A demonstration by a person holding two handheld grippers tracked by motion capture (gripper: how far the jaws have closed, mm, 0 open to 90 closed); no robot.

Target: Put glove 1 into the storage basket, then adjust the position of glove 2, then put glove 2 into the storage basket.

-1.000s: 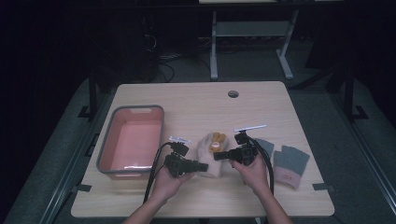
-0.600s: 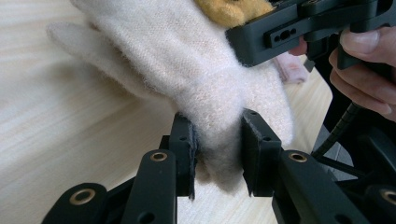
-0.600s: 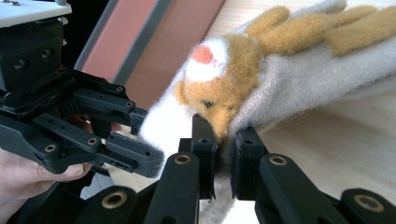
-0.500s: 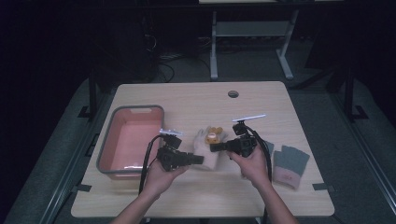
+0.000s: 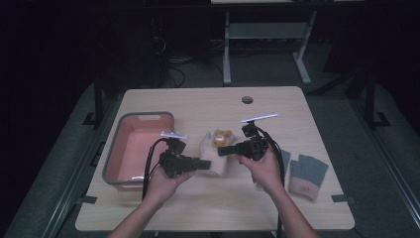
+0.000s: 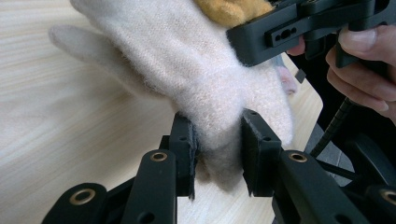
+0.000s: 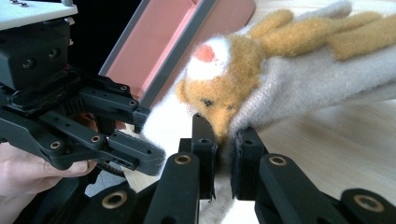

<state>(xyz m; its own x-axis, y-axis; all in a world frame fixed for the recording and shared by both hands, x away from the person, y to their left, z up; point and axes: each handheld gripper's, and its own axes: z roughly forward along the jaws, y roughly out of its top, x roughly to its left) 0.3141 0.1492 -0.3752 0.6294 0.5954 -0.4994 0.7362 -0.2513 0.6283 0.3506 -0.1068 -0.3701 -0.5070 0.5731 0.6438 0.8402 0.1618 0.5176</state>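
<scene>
**Both grippers came up with the fuzzy glove between them**

Compared with a second back, both hands have lifted and slid a bit toward 12 o'clock, and the cream glove [image 5: 214,151] went with them, so it's now hanging off the table [image 5: 208,104] instead of lying flat on it.

Biggest thing on the table is the pink bin [image 5: 138,148] with the grey rim, sitting at about 9 o'clock from the glove. Over at 3 o'clock, near the right hand, there's a pair of grey gloves [image 5: 308,173] with pinkish cuffs lying flat.

The cream glove is roughly mid-table, stretched between the two tools. It has an orange-brown animal face [image 7: 219,88] sewn on the back.

The left gripper [image 6: 217,154] has its jaws squeezed in on the glove's cuff end, fabric bunched between the pads. The right gripper [image 7: 224,154] is pinched nearly closed on a fold of the glove right under the animal's snout. The grey gloves aren't touched by either tool.
</scene>
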